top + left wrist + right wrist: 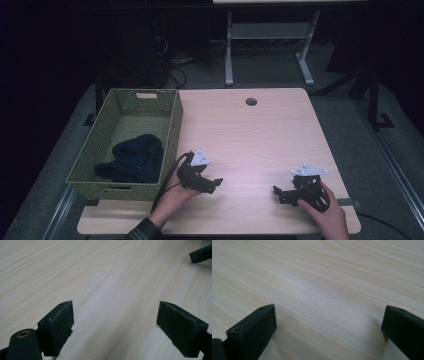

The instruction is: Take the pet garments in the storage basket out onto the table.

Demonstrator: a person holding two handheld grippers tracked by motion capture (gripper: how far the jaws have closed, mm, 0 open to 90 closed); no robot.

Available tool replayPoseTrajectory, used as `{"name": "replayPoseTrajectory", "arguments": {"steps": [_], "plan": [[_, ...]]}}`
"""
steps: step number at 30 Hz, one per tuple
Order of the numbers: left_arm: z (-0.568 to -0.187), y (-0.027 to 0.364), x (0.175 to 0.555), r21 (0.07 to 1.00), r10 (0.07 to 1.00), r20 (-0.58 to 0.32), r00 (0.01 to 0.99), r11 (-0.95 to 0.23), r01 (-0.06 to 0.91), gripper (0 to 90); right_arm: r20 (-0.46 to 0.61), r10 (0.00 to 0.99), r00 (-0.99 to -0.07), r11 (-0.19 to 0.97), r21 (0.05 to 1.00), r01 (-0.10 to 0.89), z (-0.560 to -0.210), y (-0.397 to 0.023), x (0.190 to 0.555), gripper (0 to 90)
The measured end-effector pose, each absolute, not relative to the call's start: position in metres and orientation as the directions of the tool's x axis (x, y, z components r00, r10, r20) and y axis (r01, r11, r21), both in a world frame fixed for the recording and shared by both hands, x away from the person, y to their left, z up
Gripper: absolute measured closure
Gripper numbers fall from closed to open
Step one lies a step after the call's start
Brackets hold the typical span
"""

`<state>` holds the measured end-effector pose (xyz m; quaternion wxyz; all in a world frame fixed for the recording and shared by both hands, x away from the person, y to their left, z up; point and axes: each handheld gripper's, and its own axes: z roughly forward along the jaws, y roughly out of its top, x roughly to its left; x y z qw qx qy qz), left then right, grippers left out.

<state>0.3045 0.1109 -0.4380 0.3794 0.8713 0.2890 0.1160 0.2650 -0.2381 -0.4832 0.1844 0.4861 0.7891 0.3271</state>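
My left gripper (216, 184) rests low over the light wooden table (250, 135), just right of the green woven basket (172, 127). Its jaws stand wide apart with bare wood between them (115, 315). My right gripper (278, 192) sits near the table's front right, jaws also spread wide over bare wood (328, 320). A dark cloth (135, 157) lies bunched inside the basket. In the left gripper view, a jaw tip of the right gripper (201, 253) shows at the top right.
A round cable hole (251, 101) sits near the table's far edge. Beyond the table stand the white legs of another desk (229, 50) on a dark floor with cables.
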Motion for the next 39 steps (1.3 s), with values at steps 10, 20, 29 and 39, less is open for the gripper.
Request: {"name": "replayPoseTrajectory", "arguments": {"steps": [10, 20, 29, 39], "plan": [[-0.428, 0.111, 0.305, 0.738, 0.584, -0.022, 0.812, -0.538, 0.407, 13.9, 0.027, 0.888, -0.46, 0.314, 0.696, 0.646, -0.483, -0.238, 0.265, 0.0], [-0.421, 0.11, 0.307, 0.732, 0.577, -0.027, 0.816, -0.544, 0.409, 14.0, 0.027, 0.887, -0.46, 0.314, 0.695, 0.646, -0.483, -0.238, 0.265, 0.0], [-0.411, 0.108, 0.31, 0.732, 0.575, -0.039, 0.818, -0.54, 0.415, 14.0, 0.028, 0.887, -0.461, 0.314, 0.696, 0.646, -0.483, -0.238, 0.265, 0.0], [-0.395, 0.109, 0.316, 0.723, 0.57, -0.07, 0.818, -0.536, 0.435, 14.1, 0.029, 0.887, -0.461, 0.313, 0.696, 0.646, -0.483, -0.238, 0.265, 0.0]]}}
